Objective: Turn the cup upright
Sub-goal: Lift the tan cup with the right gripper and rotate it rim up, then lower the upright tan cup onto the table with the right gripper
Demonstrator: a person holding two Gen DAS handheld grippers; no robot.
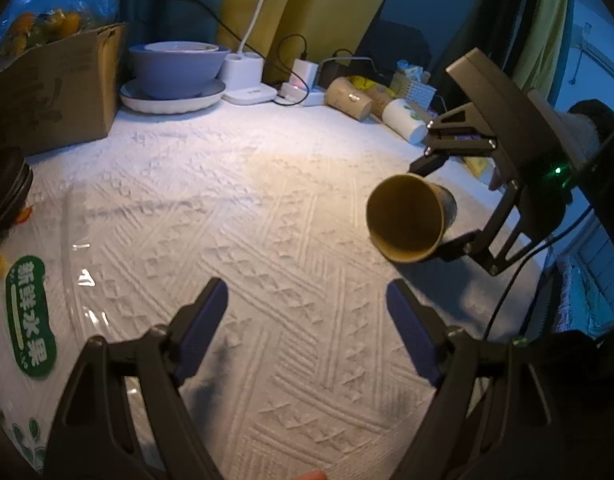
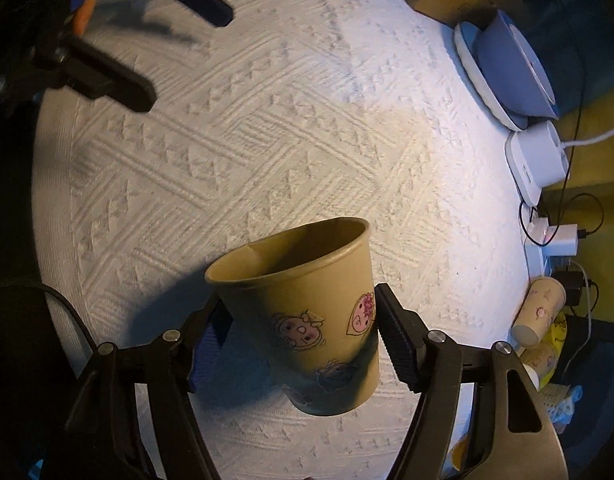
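Right, we've got the paper cup (image 2: 307,320) clamped between the fingers of the right gripper (image 2: 303,344), the pads pressing on either side of its lower wall, and it hangs clear of the white textured cloth (image 2: 291,128) with its shadow thrown below and to the left. From the left wrist view we look almost straight into the cup's (image 1: 405,218) open mouth, so its long axis lies roughly level, rim pointing away from the right gripper (image 1: 443,204) and towards our left side. That's the relation that matters: we judge the wrist must roll until the rim faces up and the base faces the cloth before we lower it.

Our left gripper (image 1: 307,320) hangs wide open with nothing between its blue pads, near the cup but apart from it.

Room looks generous. The middle of the cloth is bare beneath the cup. The bowl (image 1: 175,68) on its plate, the cardboard box (image 1: 55,84) and the chargers (image 1: 247,80) sit well apart along the far edge, and the lying cups (image 1: 371,104) crowd the far right corner, nearest our right arm, so we'd keep the swing inward.
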